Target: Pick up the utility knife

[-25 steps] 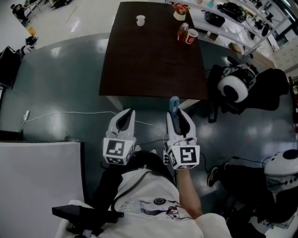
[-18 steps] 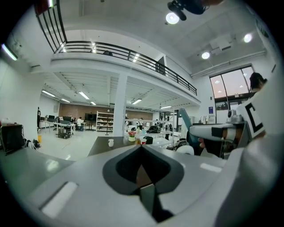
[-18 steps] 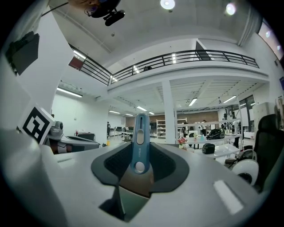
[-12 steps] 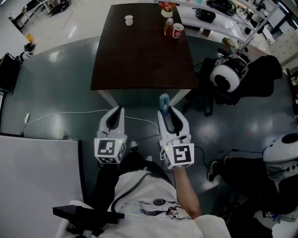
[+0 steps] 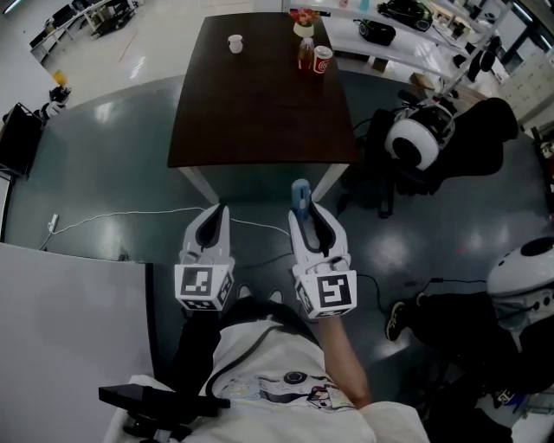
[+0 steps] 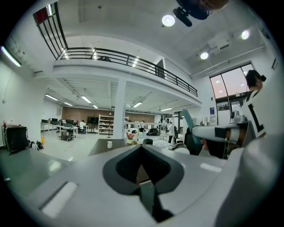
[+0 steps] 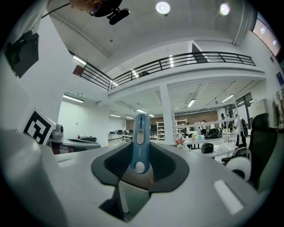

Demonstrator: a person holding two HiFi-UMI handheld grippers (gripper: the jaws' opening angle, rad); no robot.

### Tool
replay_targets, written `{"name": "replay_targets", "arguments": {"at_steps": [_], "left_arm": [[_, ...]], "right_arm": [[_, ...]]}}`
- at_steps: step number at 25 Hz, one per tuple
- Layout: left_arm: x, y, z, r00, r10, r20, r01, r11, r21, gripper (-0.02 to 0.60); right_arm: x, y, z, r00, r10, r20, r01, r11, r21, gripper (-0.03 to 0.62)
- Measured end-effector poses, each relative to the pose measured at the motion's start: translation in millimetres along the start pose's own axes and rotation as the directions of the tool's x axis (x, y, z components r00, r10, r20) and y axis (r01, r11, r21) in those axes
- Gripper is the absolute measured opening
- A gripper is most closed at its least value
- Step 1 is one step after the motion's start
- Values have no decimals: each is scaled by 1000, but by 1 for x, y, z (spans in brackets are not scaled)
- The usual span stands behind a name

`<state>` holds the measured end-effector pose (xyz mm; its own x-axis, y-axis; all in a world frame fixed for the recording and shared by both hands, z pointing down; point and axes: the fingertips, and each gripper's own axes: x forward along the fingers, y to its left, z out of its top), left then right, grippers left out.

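Note:
A blue utility knife (image 5: 300,192) sticks out forward from between the jaws of my right gripper (image 5: 303,213), which is shut on it. In the right gripper view the knife (image 7: 140,142) stands upright between the grey pads, slider and round button facing the camera. My left gripper (image 5: 216,216) hangs beside it on the left, shut with nothing in it; its jaw tips meet in the left gripper view (image 6: 141,148). Both grippers hover over the dark floor, short of the near edge of the dark brown table (image 5: 260,112).
At the table's far end stand a white cup (image 5: 235,43), a red cup (image 5: 322,59), a bottle (image 5: 305,54) and a small flower pot (image 5: 302,24). A black chair with a white helmet (image 5: 415,143) sits right of the table. A white cable (image 5: 112,212) runs across the floor; a white panel (image 5: 69,329) is at lower left.
Both grippers have drifted left in the picture, the knife still held. The table now sits higher, with a wider gap between its near edge and the knife tip.

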<state>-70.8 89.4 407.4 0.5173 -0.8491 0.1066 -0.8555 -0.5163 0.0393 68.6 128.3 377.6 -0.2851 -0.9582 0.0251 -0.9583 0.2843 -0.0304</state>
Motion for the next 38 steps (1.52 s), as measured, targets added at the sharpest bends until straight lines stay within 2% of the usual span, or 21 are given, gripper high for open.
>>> {"name": "replay_targets", "arguments": {"at_steps": [15, 38], "left_arm": [[17, 18, 40, 996, -36, 85, 33, 999, 35, -2], [25, 32, 48, 993, -39, 112, 33, 998, 47, -2]], "right_arm": [[25, 0, 31, 997, -41, 68, 43, 998, -37, 127], [42, -3, 32, 996, -65, 59, 69, 995, -68, 127]]}}
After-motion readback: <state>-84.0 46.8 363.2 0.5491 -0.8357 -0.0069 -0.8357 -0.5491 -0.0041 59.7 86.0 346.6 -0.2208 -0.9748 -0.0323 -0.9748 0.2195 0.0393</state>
